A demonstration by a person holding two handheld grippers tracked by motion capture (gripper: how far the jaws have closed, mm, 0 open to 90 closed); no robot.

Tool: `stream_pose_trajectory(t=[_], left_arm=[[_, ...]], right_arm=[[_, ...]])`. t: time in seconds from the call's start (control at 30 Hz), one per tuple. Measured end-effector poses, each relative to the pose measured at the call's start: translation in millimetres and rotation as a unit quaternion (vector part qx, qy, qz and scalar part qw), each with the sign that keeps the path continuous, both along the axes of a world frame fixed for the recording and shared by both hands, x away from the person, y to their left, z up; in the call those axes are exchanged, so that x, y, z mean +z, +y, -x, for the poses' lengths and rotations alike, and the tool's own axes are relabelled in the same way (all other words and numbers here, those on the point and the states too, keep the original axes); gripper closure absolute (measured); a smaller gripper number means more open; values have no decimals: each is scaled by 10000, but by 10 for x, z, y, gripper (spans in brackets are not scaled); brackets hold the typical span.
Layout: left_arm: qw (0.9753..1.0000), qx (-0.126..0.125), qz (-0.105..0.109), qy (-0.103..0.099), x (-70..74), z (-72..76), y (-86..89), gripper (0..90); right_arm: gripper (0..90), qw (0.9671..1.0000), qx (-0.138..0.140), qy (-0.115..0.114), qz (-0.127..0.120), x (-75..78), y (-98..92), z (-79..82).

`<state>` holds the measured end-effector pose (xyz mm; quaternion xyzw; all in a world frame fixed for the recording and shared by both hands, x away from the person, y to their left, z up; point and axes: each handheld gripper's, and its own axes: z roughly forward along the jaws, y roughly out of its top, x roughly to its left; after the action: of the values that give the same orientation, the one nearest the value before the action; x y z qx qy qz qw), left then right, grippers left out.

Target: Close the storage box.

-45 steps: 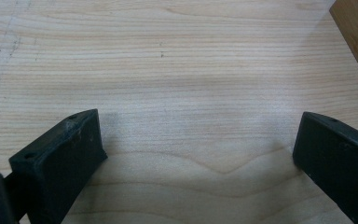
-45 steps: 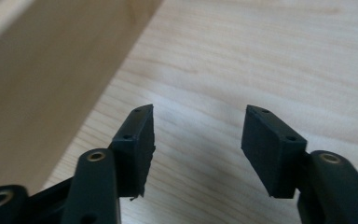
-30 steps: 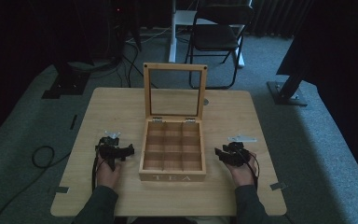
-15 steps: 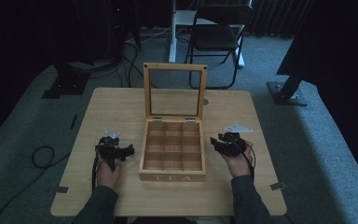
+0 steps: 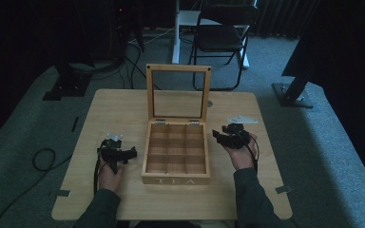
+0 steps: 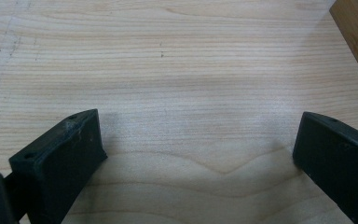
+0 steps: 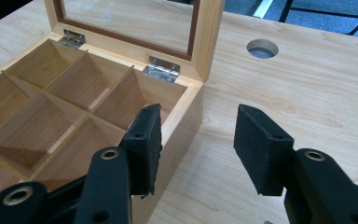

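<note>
On the table (image 5: pixel 123 109), open tea box (image 5: pixel 176 152) between gaping left tongs (image 5: pixel 116 154), right tongs (image 7: pixel 196 140) gaping beside hinges (image 7: pixel 162 69).

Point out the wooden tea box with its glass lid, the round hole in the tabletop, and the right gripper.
Wooden tea box (image 5: pixel 176 180), high view, front wall.
Round hole (image 7: pixel 262 48), right gripper view, opening.
Right gripper (image 7: pixel 198 128), right gripper view, between its open jaws.

Open tea box (image 5: pixel 176 152) (lid upright) — centre table (image 5: pixel 123 107)
</note>
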<state>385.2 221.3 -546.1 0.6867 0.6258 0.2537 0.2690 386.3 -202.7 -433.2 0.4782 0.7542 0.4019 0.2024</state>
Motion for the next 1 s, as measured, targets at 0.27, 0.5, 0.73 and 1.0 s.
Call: stream_pose_trajectory(t=[0.27, 0.5, 0.73, 1.0], left_arm=[[10000, -5, -8, -2, 0, 0, 1, 16], [10000, -5, -8, -2, 0, 0, 1, 16], [10000, -4, -7, -2, 0, -1, 1, 16], [10000, -12, -11, 7, 1, 0, 2, 16]], right_arm=[[500, 10000, -19, 11, -20, 61, 20, -140], [496, 9998, -33, 14, -196, 94, 44, -280], [466, 9998, -59, -25, -202, 163, 75, -387], [453, 9995, -65, -10, -306, 193, 110, -628]])
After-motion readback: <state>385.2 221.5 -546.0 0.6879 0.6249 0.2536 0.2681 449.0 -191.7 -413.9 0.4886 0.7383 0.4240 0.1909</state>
